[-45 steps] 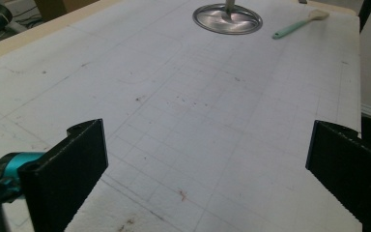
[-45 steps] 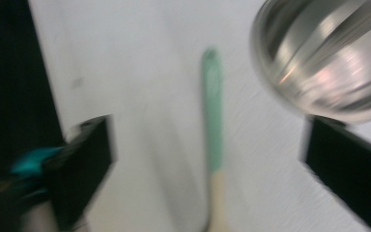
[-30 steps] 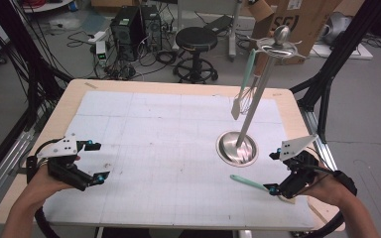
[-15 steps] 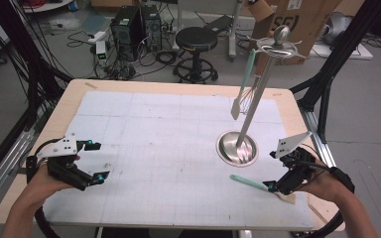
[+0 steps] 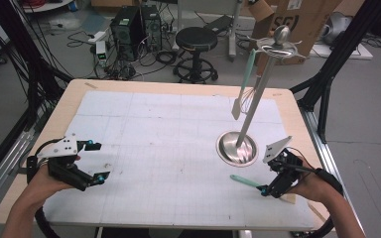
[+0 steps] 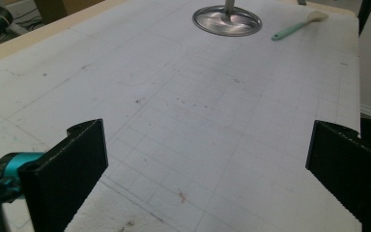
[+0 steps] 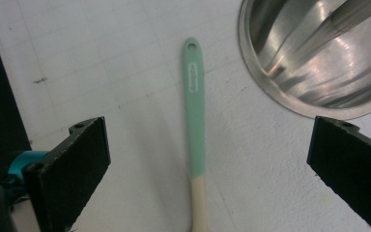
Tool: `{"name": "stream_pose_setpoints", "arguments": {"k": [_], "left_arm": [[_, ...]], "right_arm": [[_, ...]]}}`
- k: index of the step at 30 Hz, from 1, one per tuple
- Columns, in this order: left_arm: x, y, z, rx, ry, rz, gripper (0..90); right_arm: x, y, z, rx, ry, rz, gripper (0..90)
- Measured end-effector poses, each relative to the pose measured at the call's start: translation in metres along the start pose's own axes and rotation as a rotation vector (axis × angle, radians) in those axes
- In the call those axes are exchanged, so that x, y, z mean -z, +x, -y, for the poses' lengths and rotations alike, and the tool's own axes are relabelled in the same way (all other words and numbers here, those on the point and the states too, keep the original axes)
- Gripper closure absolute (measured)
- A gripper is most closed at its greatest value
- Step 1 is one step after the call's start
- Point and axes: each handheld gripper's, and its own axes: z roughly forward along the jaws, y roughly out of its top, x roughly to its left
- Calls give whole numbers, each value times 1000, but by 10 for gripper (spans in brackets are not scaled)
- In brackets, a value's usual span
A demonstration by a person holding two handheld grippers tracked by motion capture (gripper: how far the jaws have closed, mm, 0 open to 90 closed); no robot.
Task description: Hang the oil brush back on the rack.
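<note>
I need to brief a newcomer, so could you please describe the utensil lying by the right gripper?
Find the round steel base of the utensil stand. Just in front of it, flat on the white mat, lies a spatula. Unlike the spatula hanging on the stand, it lies between the right gripper's open jaws.

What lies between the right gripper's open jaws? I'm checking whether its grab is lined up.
In the right gripper view, the mint-green utensil handle lies on the white mat between the right gripper jaws, untouched; the steel stand base sits beside it.

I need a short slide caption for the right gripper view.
Open right tool above a mint-handled spatula lying beside the steel stand base.
</note>
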Motion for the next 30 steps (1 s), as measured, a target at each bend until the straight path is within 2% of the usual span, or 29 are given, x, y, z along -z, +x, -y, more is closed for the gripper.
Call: {"name": "stream_pose_setpoints", "arguments": {"k": [6, 10, 16, 19, 22, 25, 30], "left_arm": [[0, 0, 0, 1, 1, 0, 17], [0, 0, 0, 2, 0, 1, 16], [0, 0, 0, 1, 1, 0, 17], [0, 0, 0, 0, 1, 0, 17], [0, 0, 0, 0, 1, 1, 17], [0, 0, 0, 1, 2, 1, 17], [-1, 0, 0, 1, 0, 6, 17]], "right_arm": [[-15, 1, -1, 2, 63, -6, 2], [-21, 0, -2, 1, 86, -9, 3], [-31, 0, -4, 16, 142, -11, 54], [-35, 0, -5, 7, 166, -35, 139], [-38, -1, -5, 7, 182, -33, 157], [-40, -1, -6, 7, 186, -39, 238], [-43, -1, -9, 1, 199, -39, 323]]}}
